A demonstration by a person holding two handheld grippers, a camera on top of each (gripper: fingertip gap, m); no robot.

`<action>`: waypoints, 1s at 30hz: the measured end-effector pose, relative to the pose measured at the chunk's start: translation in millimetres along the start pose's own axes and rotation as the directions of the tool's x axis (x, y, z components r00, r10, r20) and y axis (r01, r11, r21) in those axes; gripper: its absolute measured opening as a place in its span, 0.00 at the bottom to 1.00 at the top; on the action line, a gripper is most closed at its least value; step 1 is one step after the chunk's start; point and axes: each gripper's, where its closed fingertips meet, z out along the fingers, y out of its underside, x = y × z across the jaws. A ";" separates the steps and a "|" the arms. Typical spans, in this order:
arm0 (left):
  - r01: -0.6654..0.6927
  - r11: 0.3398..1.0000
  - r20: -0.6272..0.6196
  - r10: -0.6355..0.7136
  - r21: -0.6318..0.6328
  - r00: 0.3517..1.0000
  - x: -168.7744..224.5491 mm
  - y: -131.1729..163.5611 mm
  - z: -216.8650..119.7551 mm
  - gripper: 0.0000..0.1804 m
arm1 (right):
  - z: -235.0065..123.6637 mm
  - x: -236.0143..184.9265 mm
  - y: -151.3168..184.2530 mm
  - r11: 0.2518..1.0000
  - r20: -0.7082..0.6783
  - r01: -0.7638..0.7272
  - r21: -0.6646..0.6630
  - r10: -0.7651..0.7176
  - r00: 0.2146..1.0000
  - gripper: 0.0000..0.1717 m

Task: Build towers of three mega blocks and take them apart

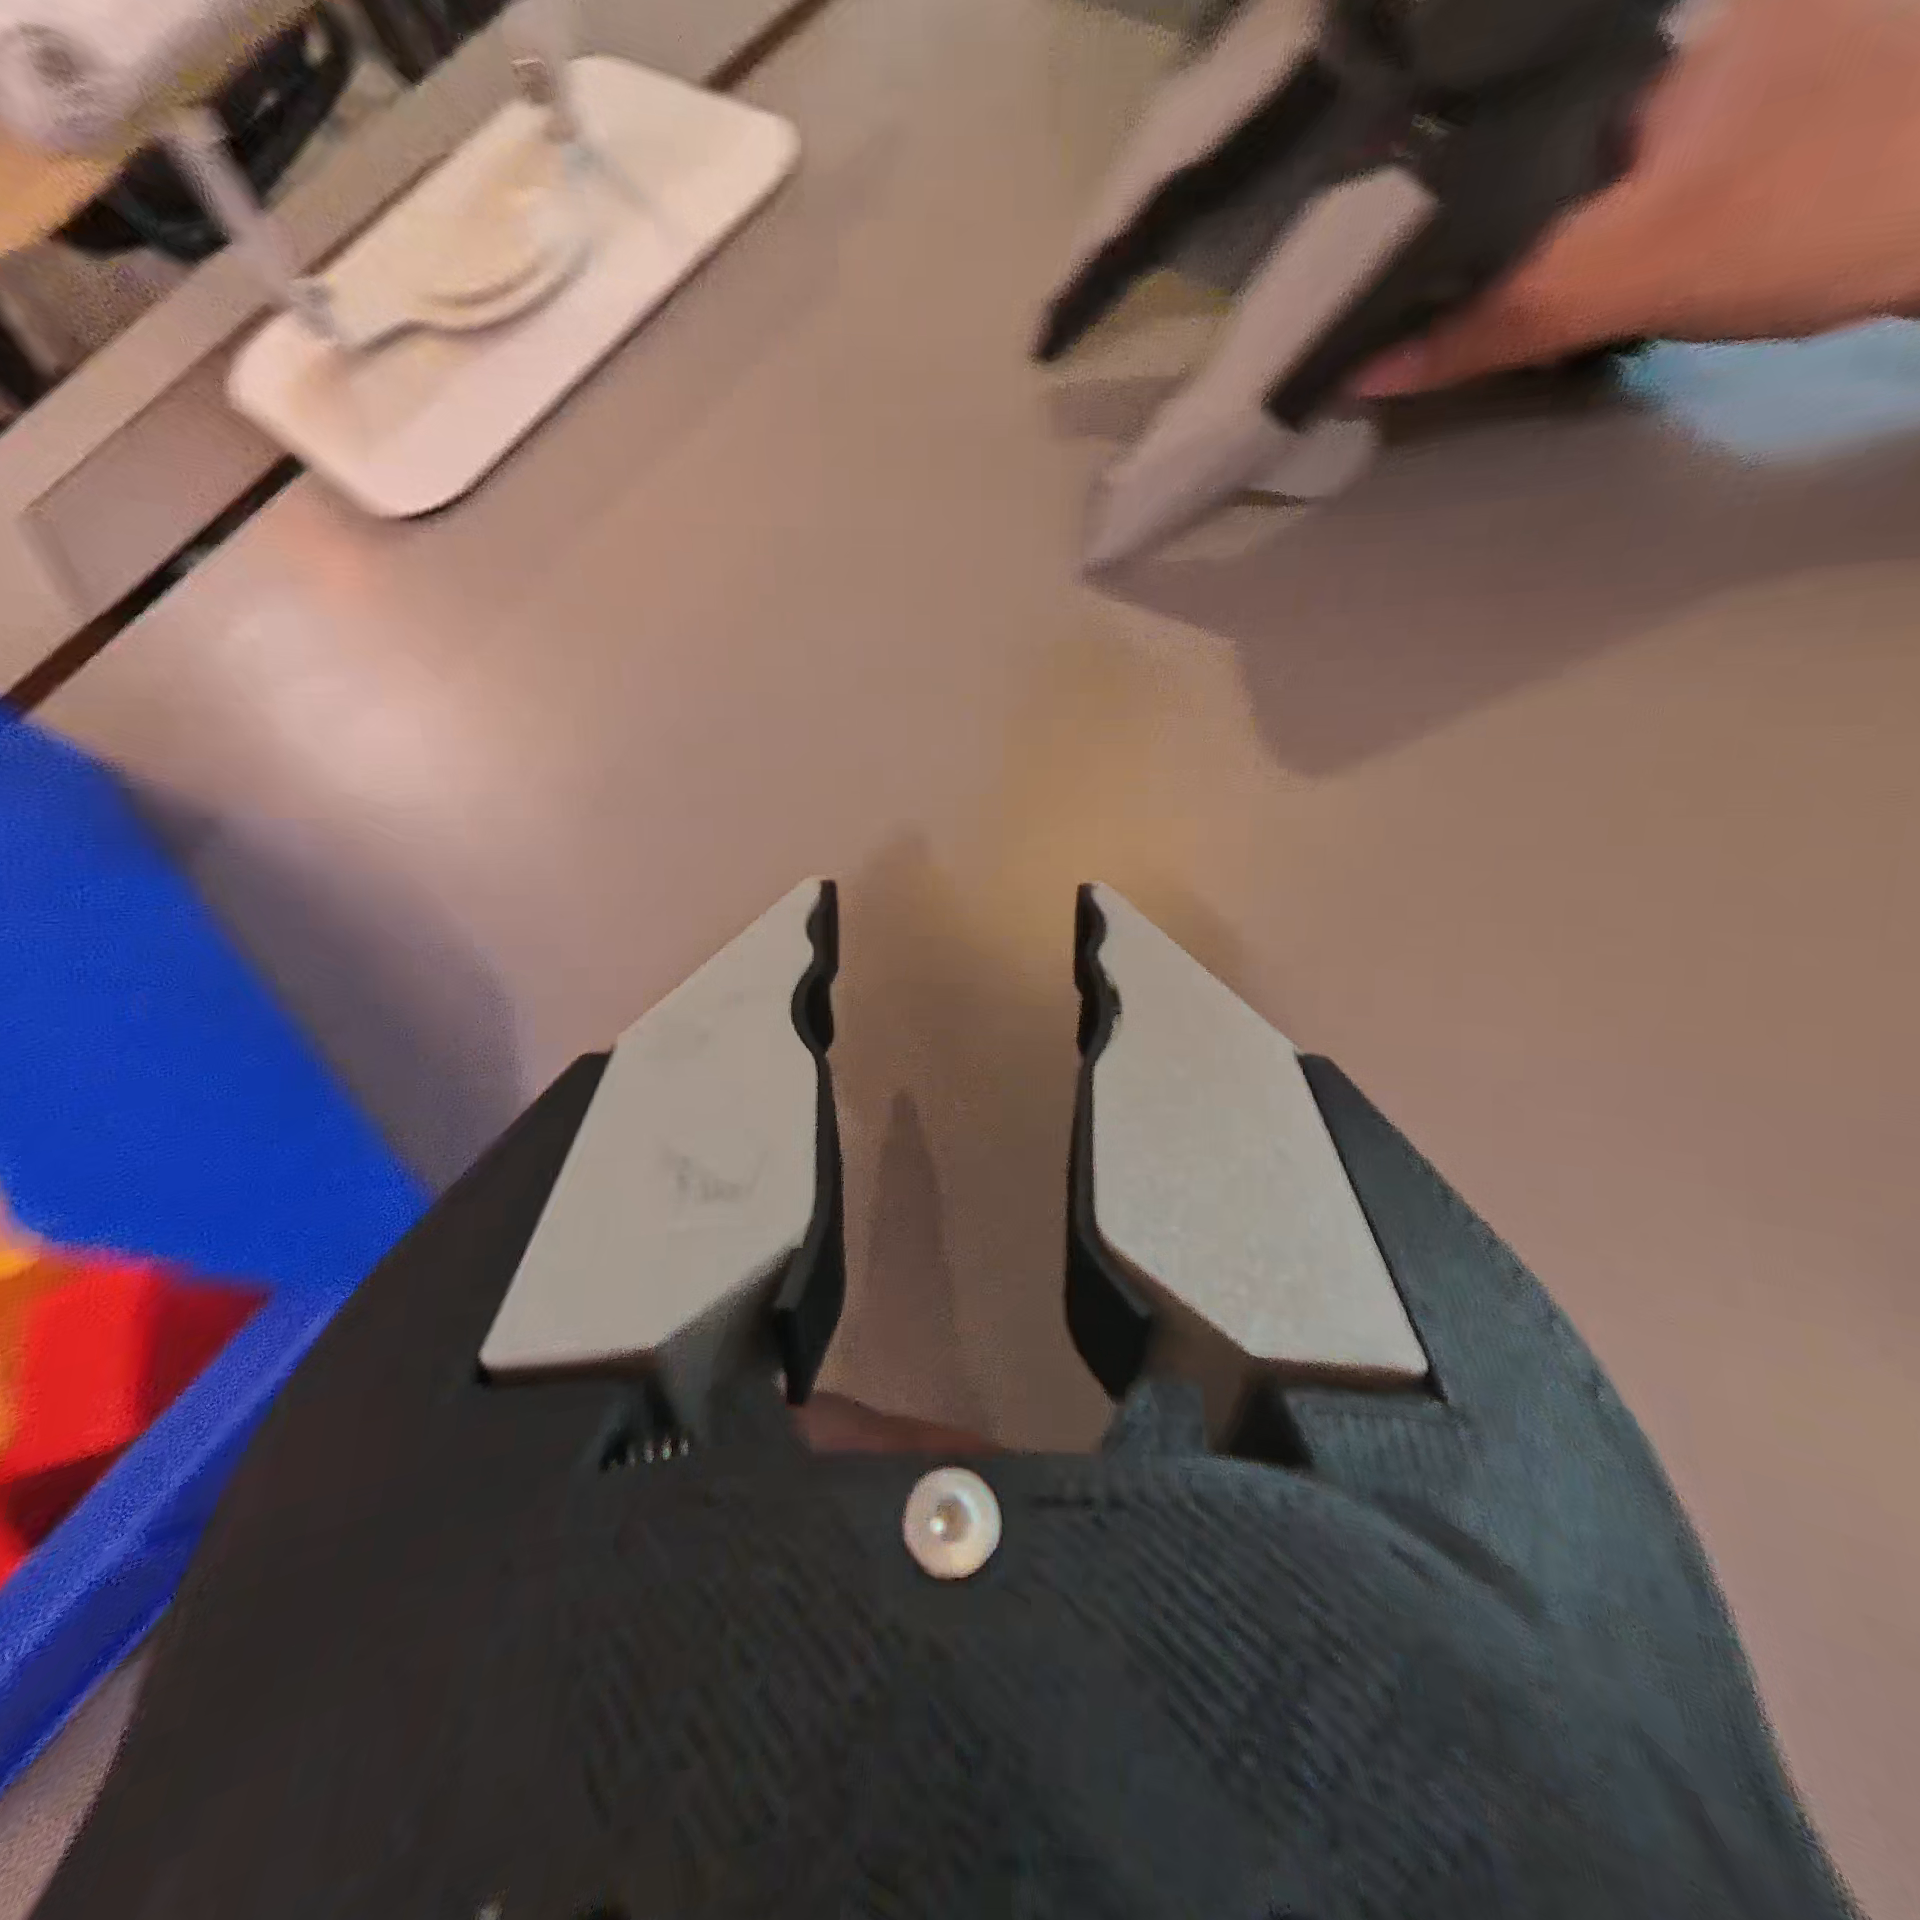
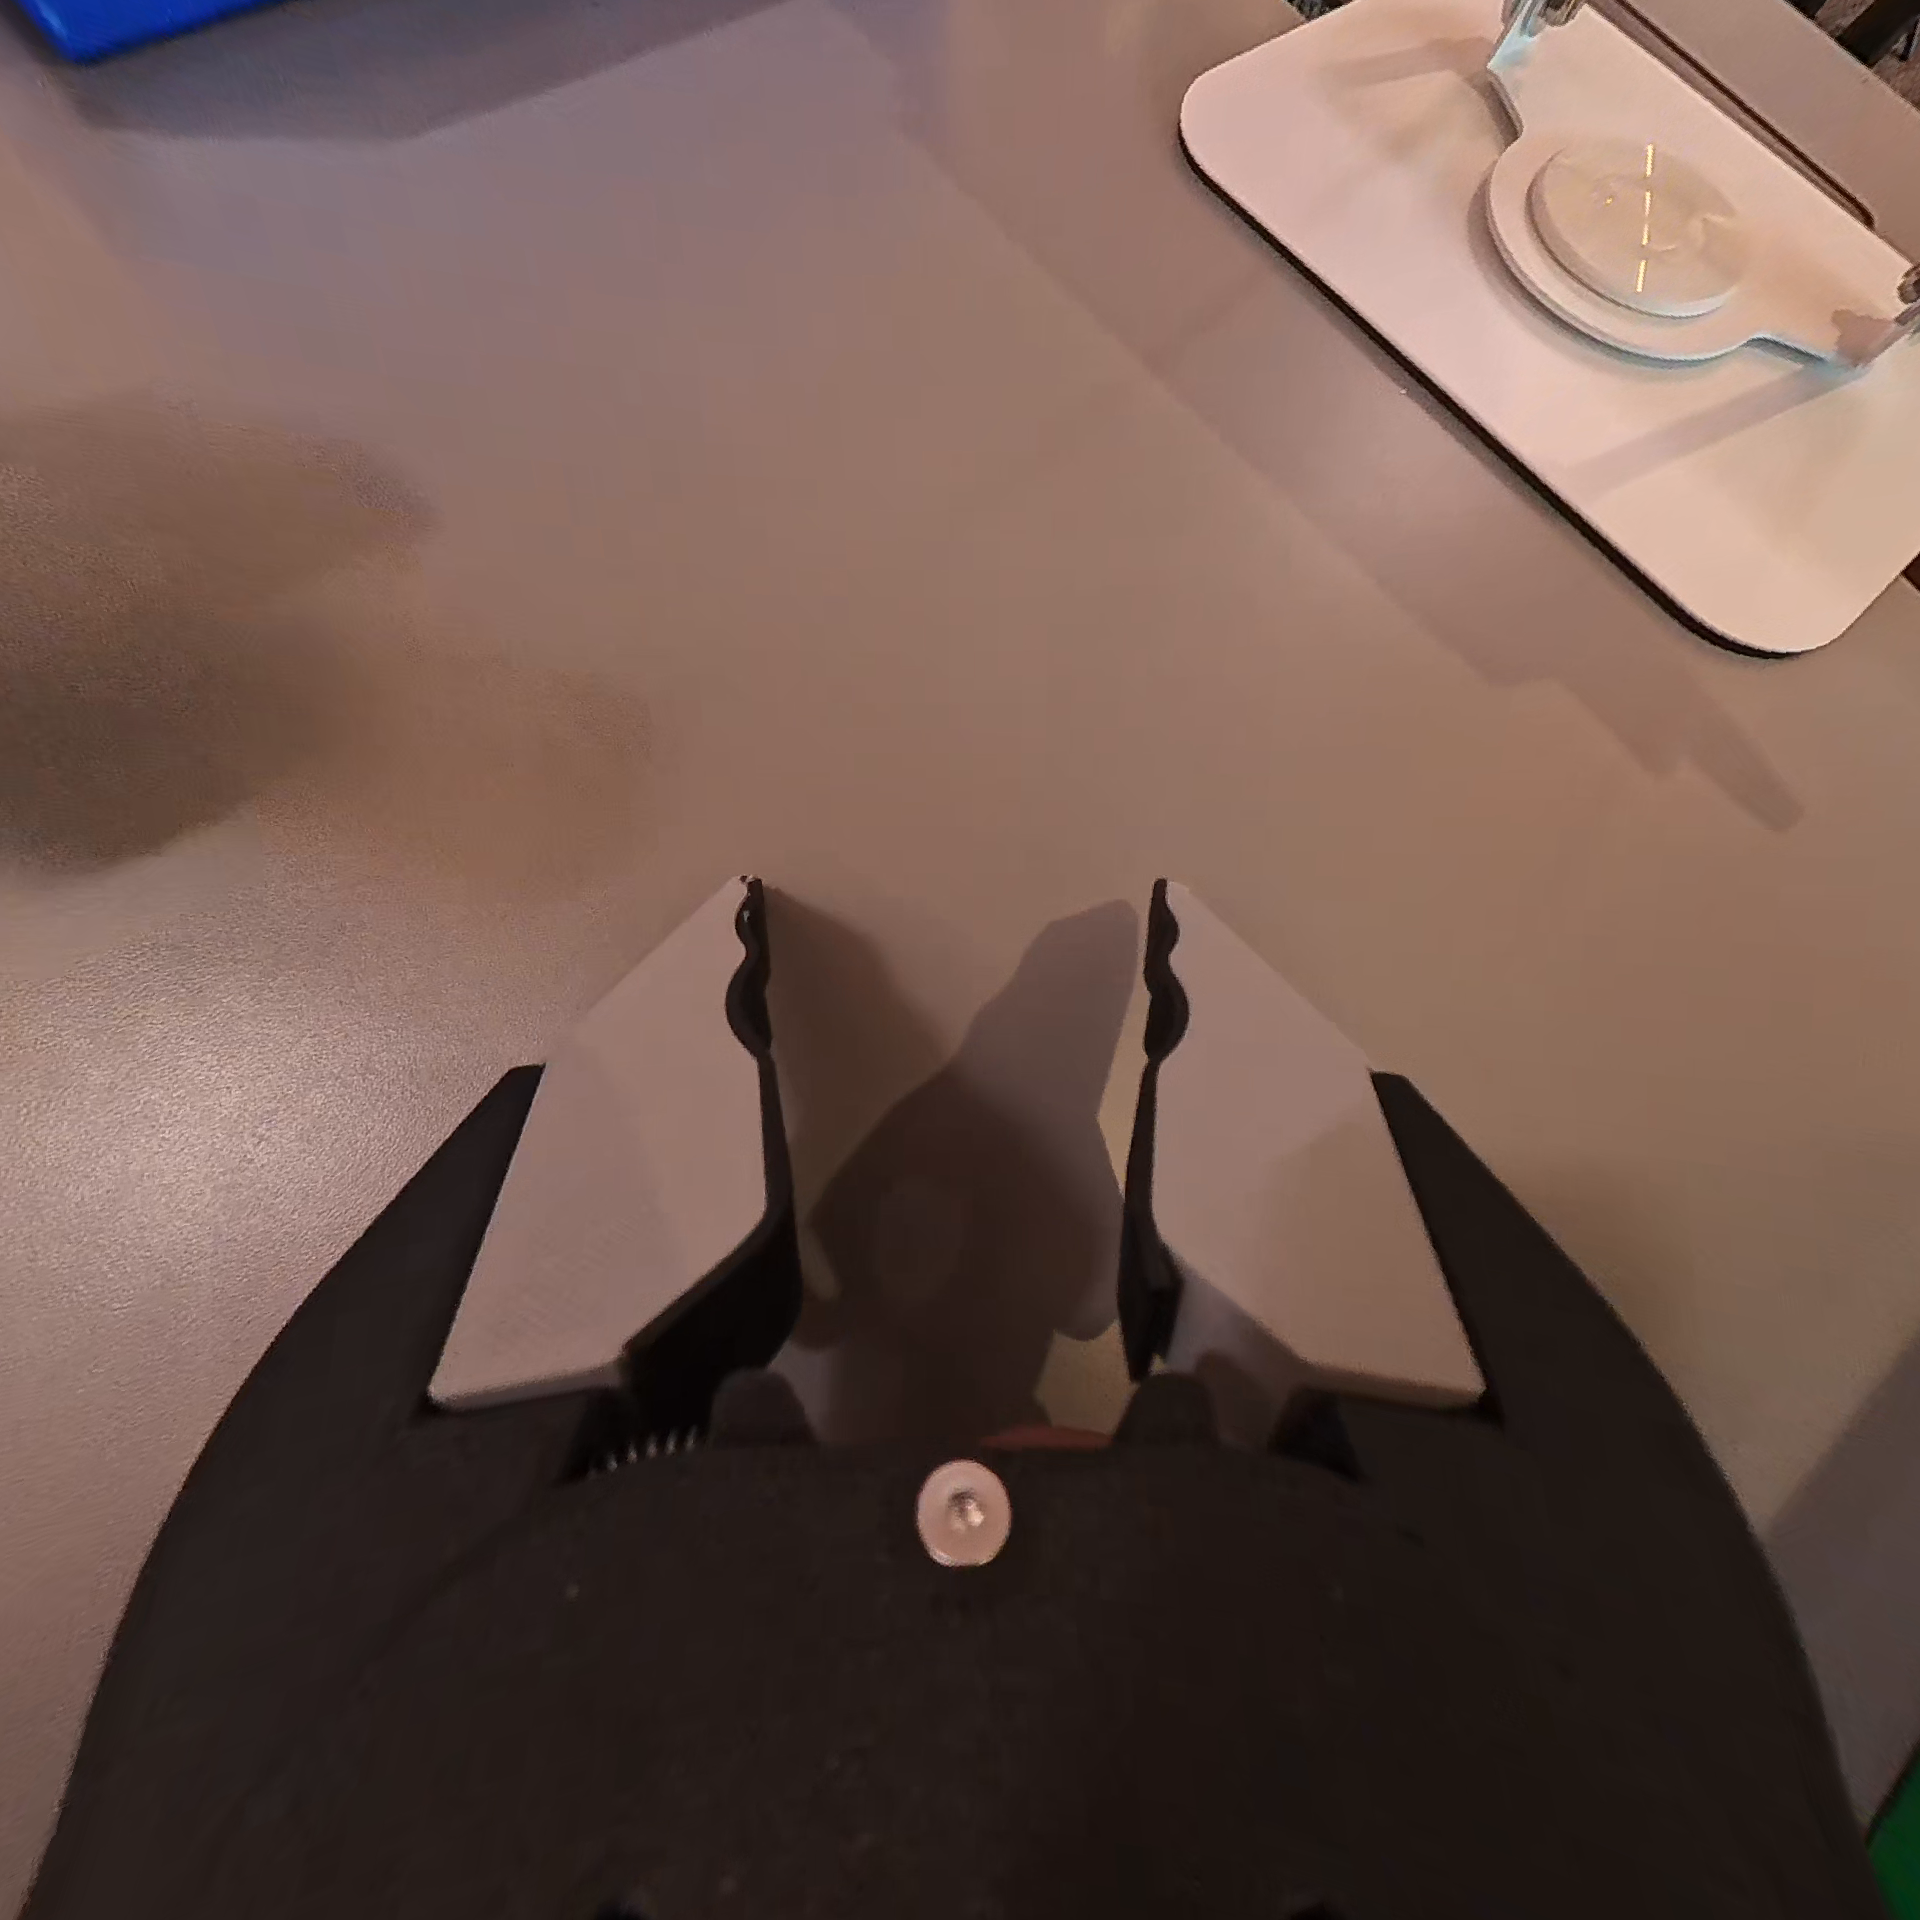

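My left gripper (image 1: 956, 894) is open over the bare grey table (image 1: 831, 644), with nothing between its fingers. A blue bin (image 1: 156, 1039) stands at its left, blurred, with red and orange blocks (image 1: 94, 1340) inside. My right gripper (image 2: 956, 888) is open and empty above the table (image 2: 831, 520). It also shows in the left wrist view (image 1: 1164, 416) at the upper right, blurred, held by a hand (image 1: 1714, 208), its fingers apart. A corner of the blue bin (image 2: 114, 26) shows at the top left of the right wrist view.
A white flat base with a clear stand (image 1: 520, 281) sits at the table's far side; in the right wrist view the base (image 2: 1558, 343) lies at the upper right. A dark gap (image 1: 135, 582) runs along the table's edge. A green thing (image 2: 1896, 1808) shows at the lower right.
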 end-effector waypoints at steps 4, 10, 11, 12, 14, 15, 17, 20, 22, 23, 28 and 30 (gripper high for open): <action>0.036 0.998 0.183 -0.024 -0.060 0.983 -93.8 4.5 -26.7 0.24 | 0.1 -0.5 0.0 1.000 0.004 0.001 0.000 -0.001 1.000 0.40; 0.169 0.978 0.056 -0.163 -0.125 0.985 -146.1 8.5 -12.4 0.00 | 0.2 -0.3 -0.3 1.000 -0.002 0.005 0.002 -0.005 1.000 0.40; 0.186 0.976 0.064 -0.180 -0.110 0.982 -153.2 2.5 -12.1 0.04 | 0.1 -0.2 -0.3 1.000 -0.002 0.006 0.002 -0.006 1.000 0.40; 0.199 0.977 0.077 -0.192 -0.082 0.978 -160.3 -5.9 -14.2 0.16 | 0.1 -0.3 -0.3 1.000 -0.002 0.007 0.002 -0.007 1.000 0.40; 0.213 0.977 0.084 -0.210 -0.026 0.974 -171.3 -22.9 -23.1 0.23 | 0.3 -0.9 -0.3 1.000 0.004 0.006 0.002 -0.006 1.000 0.40; 0.211 0.977 0.087 -0.209 -0.023 0.974 -176.1 -26.7 -27.1 0.23 | 0.5 -1.5 -0.2 1.000 0.010 0.004 0.001 -0.004 1.000 0.39; 0.185 0.978 0.139 -0.171 -0.098 0.975 -190.9 -17.0 -30.7 0.25 | 1.0 -2.6 0.1 1.000 0.027 -0.003 -0.002 0.003 1.000 0.38; 0.155 0.944 0.194 -0.100 -0.292 0.976 -208.9 22.5 -26.1 0.26 | 1.8 -3.2 0.6 1.000 0.045 -0.018 -0.007 0.018 0.999 0.37; 0.136 0.899 0.151 -0.079 -0.416 0.985 -206.2 52.6 -21.4 0.24 | 1.9 -3.1 0.8 1.000 0.046 -0.020 -0.008 0.021 0.999 0.37; 0.132 0.876 0.145 -0.072 -0.465 0.987 -207.2 66.3 -20.6 0.24 | 1.8 -3.0 0.6 1.000 0.044 -0.018 -0.007 0.019 0.999 0.37; 0.202 0.806 0.112 -0.168 -0.557 0.979 -204.1 108.7 -18.7 0.25 | 1.4 -3.4 0.1 1.000 0.035 -0.005 -0.003 0.005 0.999 0.37; 0.229 0.783 0.114 -0.201 -0.578 0.973 -204.5 123.5 -17.4 0.25 | 1.4 -3.4 0.2 1.000 0.036 -0.005 -0.003 0.006 0.999 0.37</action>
